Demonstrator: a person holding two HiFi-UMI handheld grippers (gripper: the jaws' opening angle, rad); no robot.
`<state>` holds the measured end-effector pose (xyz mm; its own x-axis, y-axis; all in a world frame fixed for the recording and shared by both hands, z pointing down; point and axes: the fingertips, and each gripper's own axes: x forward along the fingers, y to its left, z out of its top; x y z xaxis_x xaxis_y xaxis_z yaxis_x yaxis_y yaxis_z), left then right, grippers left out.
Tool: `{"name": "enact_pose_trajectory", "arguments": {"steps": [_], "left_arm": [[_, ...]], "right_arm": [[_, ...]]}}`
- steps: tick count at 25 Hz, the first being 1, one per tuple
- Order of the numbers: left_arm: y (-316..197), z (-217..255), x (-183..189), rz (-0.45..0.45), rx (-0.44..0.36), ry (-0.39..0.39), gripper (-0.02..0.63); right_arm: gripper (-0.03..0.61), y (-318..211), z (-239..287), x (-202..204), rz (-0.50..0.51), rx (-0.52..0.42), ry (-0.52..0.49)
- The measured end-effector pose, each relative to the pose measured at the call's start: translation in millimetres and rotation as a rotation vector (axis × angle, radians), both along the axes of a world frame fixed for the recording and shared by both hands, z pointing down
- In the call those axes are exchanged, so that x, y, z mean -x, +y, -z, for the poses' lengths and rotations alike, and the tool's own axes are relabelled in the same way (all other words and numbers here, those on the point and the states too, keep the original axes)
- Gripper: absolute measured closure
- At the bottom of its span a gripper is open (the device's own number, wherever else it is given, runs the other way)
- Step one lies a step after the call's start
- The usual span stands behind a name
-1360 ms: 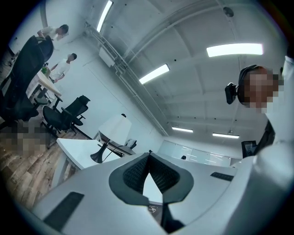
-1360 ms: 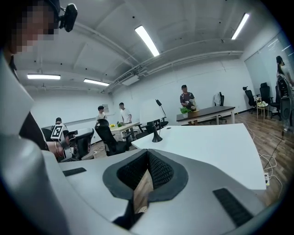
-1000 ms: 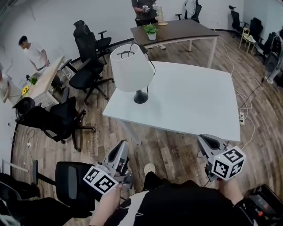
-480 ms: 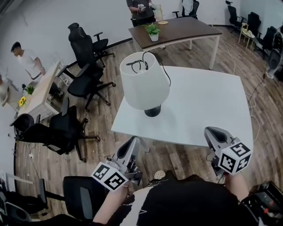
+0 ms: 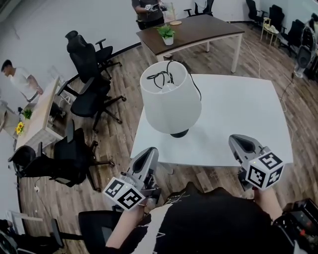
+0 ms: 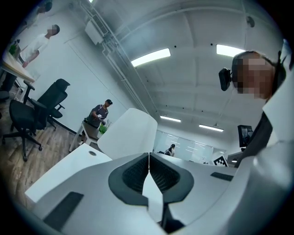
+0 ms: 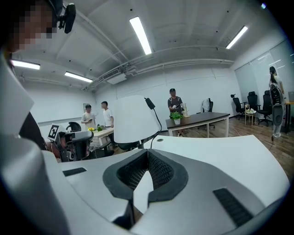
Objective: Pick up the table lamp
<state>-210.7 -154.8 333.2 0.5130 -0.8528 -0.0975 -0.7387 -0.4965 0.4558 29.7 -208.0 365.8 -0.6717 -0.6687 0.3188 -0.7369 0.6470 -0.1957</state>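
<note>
Grey-brown plank flooring (image 5: pixel 119 144) runs through this office under plain white walls (image 5: pixel 44 25). A white table (image 5: pixel 248 109) stands dead ahead, and beyond it at 12 o'clock a dark brown desk (image 5: pixel 198 30) carries a small potted plant (image 5: pixel 166 33). Black swivel chairs (image 5: pixel 87 62) cluster at 10 o'clock — beside them, at 9, a pale wooden desk (image 5: pixel 42 119). Long strip lights (image 7: pixel 141 34) glow on the ceiling.

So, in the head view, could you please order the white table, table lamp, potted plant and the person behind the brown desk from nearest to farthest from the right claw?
1. White table, just ahead of the right claw.
2. Table lamp, on the table's left.
3. Potted plant, on the brown desk.
4. Person, standing behind that desk.
</note>
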Motion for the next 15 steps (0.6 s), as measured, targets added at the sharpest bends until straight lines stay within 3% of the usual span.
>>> {"name": "enact_pose_trajectory", "arguments": {"steps": [8,9,11,13,15], "left_arm": [[-44,-33,25,-0.071,0.148,0.222,0.594],[-50,-37,27,-0.080,0.171,0.274,0.575],[-59,-42,25,-0.113,0.213,0.400,0.390],[-68,-43,19,-0.144,0.231,0.489,0.374],[-75,-47,14,-0.159,0.245,0.523,0.374]], "right_arm": [[0.562,-5,-9,6,-0.071,0.016,0.019],[0.561,-4,-11,5,-0.079,0.020,0.026],[0.561,-2,-15,3,-0.098,0.031,0.036],[0.561,-2,-17,2,-0.113,0.036,0.041],[0.561,-2,-16,3,-0.117,0.032,0.050]]}}
